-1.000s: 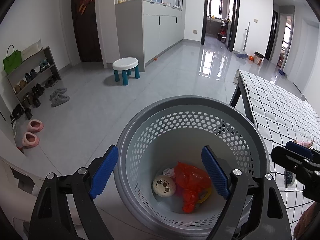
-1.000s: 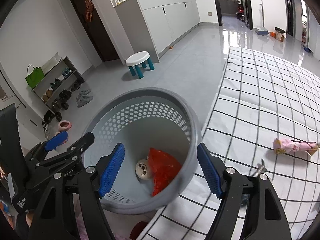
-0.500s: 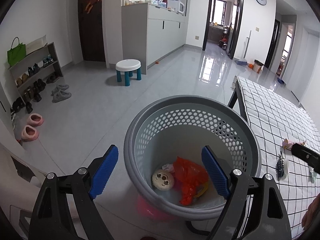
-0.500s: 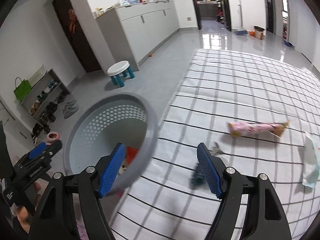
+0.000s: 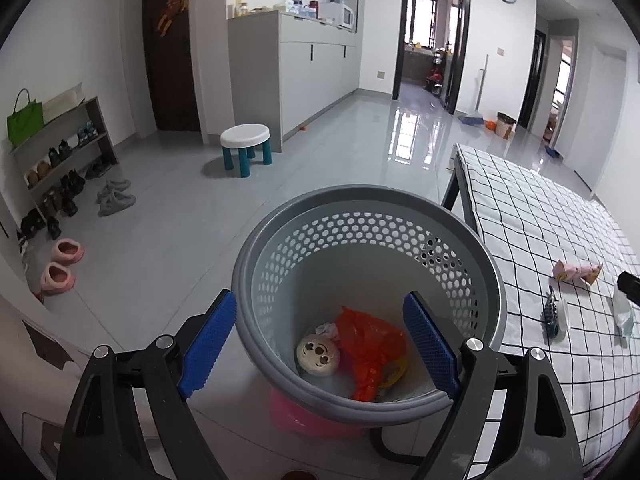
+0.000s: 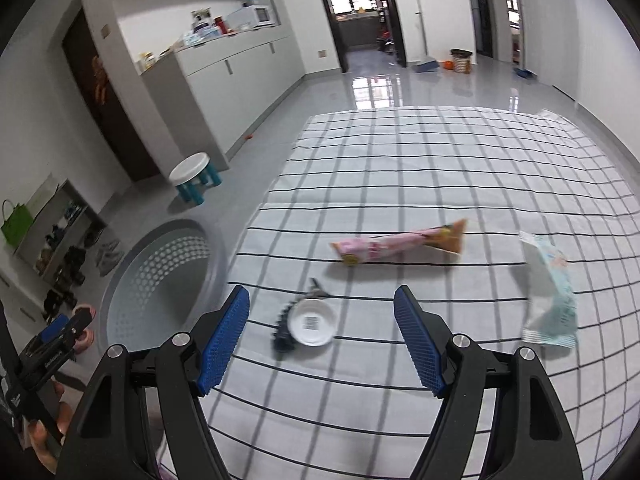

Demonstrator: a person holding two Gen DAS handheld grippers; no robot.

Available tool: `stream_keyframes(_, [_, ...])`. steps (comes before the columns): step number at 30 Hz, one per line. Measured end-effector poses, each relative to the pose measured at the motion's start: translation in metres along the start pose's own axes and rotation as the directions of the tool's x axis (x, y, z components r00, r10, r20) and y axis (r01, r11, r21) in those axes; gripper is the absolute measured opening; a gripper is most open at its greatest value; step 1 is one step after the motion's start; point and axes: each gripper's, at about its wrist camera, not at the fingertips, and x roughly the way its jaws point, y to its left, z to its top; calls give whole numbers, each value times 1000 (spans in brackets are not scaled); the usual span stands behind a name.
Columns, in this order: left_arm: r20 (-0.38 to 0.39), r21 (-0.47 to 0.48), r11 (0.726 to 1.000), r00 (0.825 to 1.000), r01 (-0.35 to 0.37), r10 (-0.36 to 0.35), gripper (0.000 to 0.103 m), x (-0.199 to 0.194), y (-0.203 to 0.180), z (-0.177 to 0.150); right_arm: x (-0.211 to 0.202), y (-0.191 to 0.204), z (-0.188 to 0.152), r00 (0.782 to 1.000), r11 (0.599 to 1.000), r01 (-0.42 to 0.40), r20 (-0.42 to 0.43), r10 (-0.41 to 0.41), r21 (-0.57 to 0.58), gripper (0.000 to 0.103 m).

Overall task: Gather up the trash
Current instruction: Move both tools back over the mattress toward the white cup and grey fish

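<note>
Two grippers stand open and hold nothing. Right gripper (image 6: 322, 334) hangs above a white lid (image 6: 312, 325) with a dark comb-like piece (image 6: 283, 330) on the checked tablecloth (image 6: 440, 160); farther lie a pink wrapper (image 6: 400, 245) and a pale blue wrapper (image 6: 554, 292). Left gripper (image 5: 320, 344) frames the grey basket (image 5: 280, 240), which contains an orange bag (image 5: 370, 346) and a round toy face (image 5: 317, 355).

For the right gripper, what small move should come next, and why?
Probably lower the right gripper onto the small white lid just ahead. Its jaws are open and empty, the lid lies between them on the checked cloth, and the basket waits alongside.
</note>
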Motion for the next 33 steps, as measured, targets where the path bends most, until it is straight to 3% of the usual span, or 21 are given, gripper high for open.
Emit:
stream_keyframes(14, [0,59,997,999,44,-44,84,0,-37,-2,-2,-43,-9,999,999,35,-35,-34,40,72])
stream_keyframes(23, [4,100,990,995,98,-99,84,0,-65,-4,21,-20,-17,995,999,10,-99,-14,-47,72])
stream_keyframes(33, [-17,103,988,993,116,-115,84,6,-71,-2,53,1,-20,986,994,-3,-163,-15,-110,72])
